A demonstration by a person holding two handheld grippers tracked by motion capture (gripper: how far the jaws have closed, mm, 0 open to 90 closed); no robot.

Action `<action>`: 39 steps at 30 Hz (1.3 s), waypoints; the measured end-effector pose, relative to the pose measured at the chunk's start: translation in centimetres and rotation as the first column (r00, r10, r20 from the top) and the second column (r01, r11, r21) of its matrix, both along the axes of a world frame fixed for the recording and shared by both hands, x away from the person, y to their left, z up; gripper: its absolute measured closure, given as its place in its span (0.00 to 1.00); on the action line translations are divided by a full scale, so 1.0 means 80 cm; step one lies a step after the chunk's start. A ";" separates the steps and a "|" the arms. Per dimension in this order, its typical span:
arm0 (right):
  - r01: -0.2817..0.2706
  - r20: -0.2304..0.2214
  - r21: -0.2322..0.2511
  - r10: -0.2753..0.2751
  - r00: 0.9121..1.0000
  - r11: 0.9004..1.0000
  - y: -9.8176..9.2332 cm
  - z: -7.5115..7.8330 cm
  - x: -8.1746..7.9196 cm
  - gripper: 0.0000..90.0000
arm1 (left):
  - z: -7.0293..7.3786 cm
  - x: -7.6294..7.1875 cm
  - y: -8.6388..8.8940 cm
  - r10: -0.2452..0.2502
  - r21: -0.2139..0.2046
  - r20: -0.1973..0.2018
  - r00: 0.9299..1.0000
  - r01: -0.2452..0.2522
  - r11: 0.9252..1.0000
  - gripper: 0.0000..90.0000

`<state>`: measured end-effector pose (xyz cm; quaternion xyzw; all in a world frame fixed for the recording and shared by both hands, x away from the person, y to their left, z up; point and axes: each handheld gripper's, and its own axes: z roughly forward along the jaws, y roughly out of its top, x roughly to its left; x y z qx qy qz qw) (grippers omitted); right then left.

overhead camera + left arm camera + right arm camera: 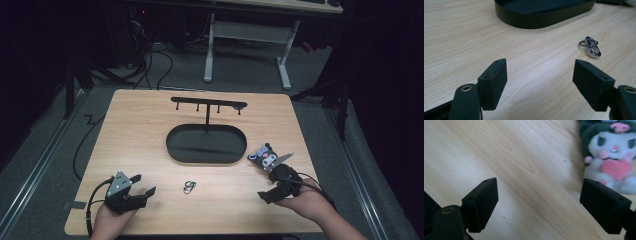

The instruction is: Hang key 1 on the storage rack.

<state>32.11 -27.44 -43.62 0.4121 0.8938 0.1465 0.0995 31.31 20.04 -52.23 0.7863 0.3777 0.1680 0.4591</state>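
A small plush toy with a black hood, white face and pink heart lies on the wooden table, right of the black oval tray. My right gripper is open just in front of it; in the right gripper view the plush sits past the right jaw and nothing is between the jaws. A silver keyring lies in front of the tray. My left gripper is open to its left; in the left gripper view the keyring lies ahead and to the right.
A black T-shaped rack with several small hooks rises from the back of the tray. Bare wood lies to the left of the tray and along the table's front edge. Beyond the table are a desk frame and cables on the floor.
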 end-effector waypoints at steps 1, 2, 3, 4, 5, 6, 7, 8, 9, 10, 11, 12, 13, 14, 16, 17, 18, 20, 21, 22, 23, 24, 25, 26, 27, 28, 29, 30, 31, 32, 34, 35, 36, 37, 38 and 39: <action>0.008 -0.009 0.000 -0.008 1.000 1.000 -0.003 0.003 0.003 0.17 | 0.000 0.000 0.000 -0.002 0.001 -0.001 1.000 0.002 1.000 0.31; 0.020 -0.015 -0.003 -0.020 1.000 1.000 -0.006 0.005 0.008 0.17 | 0.000 0.000 0.000 -0.003 0.004 -0.001 1.000 0.003 1.000 0.31; 0.021 -0.017 -0.011 -0.021 1.000 1.000 -0.009 0.007 0.012 0.17 | 0.000 0.000 -0.001 -0.005 0.005 0.000 1.000 0.005 1.000 0.31; 0.021 -0.020 -0.022 -0.021 1.000 1.000 -0.012 0.008 0.016 0.17 | 0.000 0.000 -0.001 -0.009 0.008 0.000 1.000 0.009 1.000 0.31; 0.023 -0.023 -0.032 -0.024 0.999 0.999 -0.016 0.009 0.021 0.17 | 0.000 0.000 -0.001 -0.009 0.008 -0.002 1.000 0.009 1.000 0.31; 0.023 -0.023 -0.032 -0.024 0.999 0.999 -0.016 0.009 0.021 0.17 | 0.000 0.000 -0.001 -0.009 0.008 -0.002 1.000 0.009 1.000 0.31; 0.049 -0.035 -0.054 -0.051 0.998 0.997 -0.025 0.009 0.033 0.16 | -0.001 0.000 -0.002 -0.012 0.009 -0.002 1.000 0.012 1.000 0.31; 0.058 -0.041 -0.054 -0.060 0.997 0.997 -0.028 0.009 0.037 0.15 | -0.001 0.000 -0.002 -0.012 0.009 -0.002 1.000 0.012 1.000 0.31; 0.069 -0.050 -0.056 -0.072 0.996 0.996 -0.032 0.008 0.043 0.15 | -0.001 0.000 -0.002 -0.015 0.013 -0.004 1.000 0.015 1.000 0.31; 0.078 -0.048 -0.057 -0.081 0.996 0.995 -0.034 0.008 0.046 0.15 | -0.002 0.000 -0.002 -0.013 0.013 -0.005 1.000 0.013 1.000 0.31; 0.094 -0.053 -0.059 -0.097 0.994 0.994 -0.036 0.007 0.050 0.16 | -0.002 0.000 -0.002 -0.014 0.012 -0.007 1.000 0.014 1.000 0.31; 0.085 -0.052 -0.059 -0.088 0.995 0.995 -0.038 0.006 0.055 0.16 | -0.002 0.000 -0.002 -0.013 0.013 -0.006 1.000 0.013 1.000 0.31; 0.087 -0.054 -0.060 -0.091 0.994 0.994 -0.039 0.005 0.059 0.16 | -0.002 0.000 -0.002 -0.014 0.014 -0.008 1.000 0.014 1.000 0.31; 0.086 -0.058 -0.064 -0.090 0.994 0.994 -0.040 0.004 0.062 0.16 | -0.002 -0.001 -0.002 -0.015 0.017 -0.011 1.000 0.016 1.000 0.31; 0.084 -0.069 -0.076 -0.089 0.994 0.994 -0.039 0.000 0.069 0.16 | -0.002 -0.001 -0.002 -0.017 0.018 -0.008 1.000 0.017 1.000 0.31; 0.081 -0.069 -0.080 -0.087 0.994 0.993 -0.039 -0.002 0.072 0.16 | -0.002 -0.001 -0.002 -0.017 0.018 -0.008 1.000 0.017 1.000 0.31; 0.079 -0.072 -0.087 -0.085 0.994 0.993 -0.038 -0.005 0.076 0.16 | -0.002 -0.002 -0.002 -0.017 0.019 -0.007 1.000 0.017 1.000 0.31; 0.082 -0.077 -0.102 -0.090 0.993 0.991 -0.038 -0.011 0.082 0.16 | -0.002 -0.002 -0.002 -0.020 0.022 -0.007 1.000 0.020 1.000 0.31; 0.090 -0.086 -0.100 -0.099 0.991 0.991 -0.039 -0.014 0.086 0.16 | -0.002 -0.002 -0.002 -0.020 0.022 -0.009 1.000 0.020 1.000 0.31; 0.090 -0.086 -0.100 -0.099 0.991 0.991 -0.039 -0.014 0.086 0.16 | -0.002 -0.002 -0.002 -0.020 0.022 -0.009 1.000 0.020 1.000 0.31; 0.097 -0.097 -0.106 -0.107 0.989 0.990 -0.040 -0.021 0.092 0.17 | -0.002 -0.002 -0.001 -0.020 0.023 -0.011 1.000 0.020 1.000 0.31; 0.100 -0.099 -0.108 -0.111 0.989 0.989 -0.041 -0.025 0.094 0.17 | -0.002 -0.002 -0.001 -0.018 0.022 -0.009 1.000 0.018 1.000 0.31; 0.100 -0.099 -0.108 -0.111 0.989 0.989 -0.041 -0.025 0.094 0.17 | -0.002 -0.002 -0.001 -0.018 0.022 -0.009 1.000 0.018 1.000 0.31; 0.110 -0.113 -0.120 -0.124 0.986 0.987 -0.043 -0.033 0.099 0.17 | -0.002 -0.001 -0.001 -0.018 0.021 -0.009 1.000 0.018 1.000 0.31; 0.108 -0.118 -0.125 -0.123 0.985 0.986 -0.043 -0.035 0.101 0.17 | -0.003 -0.001 -0.001 -0.018 0.021 -0.009 1.000 0.018 1.000 0.31; 0.109 -0.119 -0.128 -0.125 0.985 0.986 -0.043 -0.036 0.102 0.17 | -0.003 -0.001 -0.001 -0.018 0.021 -0.009 1.000 0.018 1.000 0.31; 0.114 -0.123 -0.130 -0.130 0.984 0.985 -0.044 -0.038 0.105 0.17 | -0.003 -0.001 0.000 -0.019 0.023 -0.010 1.000 0.019 1.000 0.31; 0.114 -0.123 -0.130 -0.130 0.984 0.985 -0.044 -0.038 0.105 0.17 | -0.003 -0.001 0.000 -0.019 0.023 -0.010 1.000 0.019 1.000 0.31; 0.120 -0.125 -0.126 -0.135 0.983 0.985 -0.044 -0.040 0.107 0.17 | -0.003 0.000 0.000 -0.023 0.027 -0.013 1.000 0.023 0.999 0.31; 0.120 -0.128 -0.128 -0.137 0.982 0.984 -0.043 -0.041 0.109 0.17 | -0.003 0.000 0.000 -0.023 0.026 -0.013 1.000 0.023 0.999 0.31; 0.123 -0.130 -0.129 -0.140 0.982 0.984 -0.043 -0.042 0.110 0.18 | -0.003 0.000 0.000 -0.024 0.026 -0.014 1.000 0.024 0.999 0.31; 0.125 -0.133 -0.130 -0.142 0.981 0.984 -0.042 -0.043 0.111 0.18 | -0.003 0.000 -0.001 -0.024 0.026 -0.012 1.000 0.025 0.999 0.31; 0.122 -0.137 -0.136 -0.140 0.981 0.983 -0.041 -0.046 0.112 0.18 | -0.003 -0.001 -0.001 -0.027 0.027 -0.011 1.000 0.028 0.999 0.31; 0.128 -0.146 -0.135 -0.148 0.978 0.983 -0.040 -0.047 0.113 0.18 | -0.003 -0.001 -0.001 -0.029 0.028 -0.012 1.000 0.029 0.999 0.31; 0.128 -0.143 -0.137 -0.147 0.979 0.982 -0.040 -0.049 0.114 0.19 | -0.003 -0.001 -0.001 -0.029 0.028 -0.012 1.000 0.029 0.999 0.31; 0.152 -0.154 -0.138 -0.173 0.973 0.979 -0.038 -0.049 0.114 0.19 | -0.003 -0.001 -0.002 -0.030 0.028 -0.010 0.999 0.030 0.999 0.31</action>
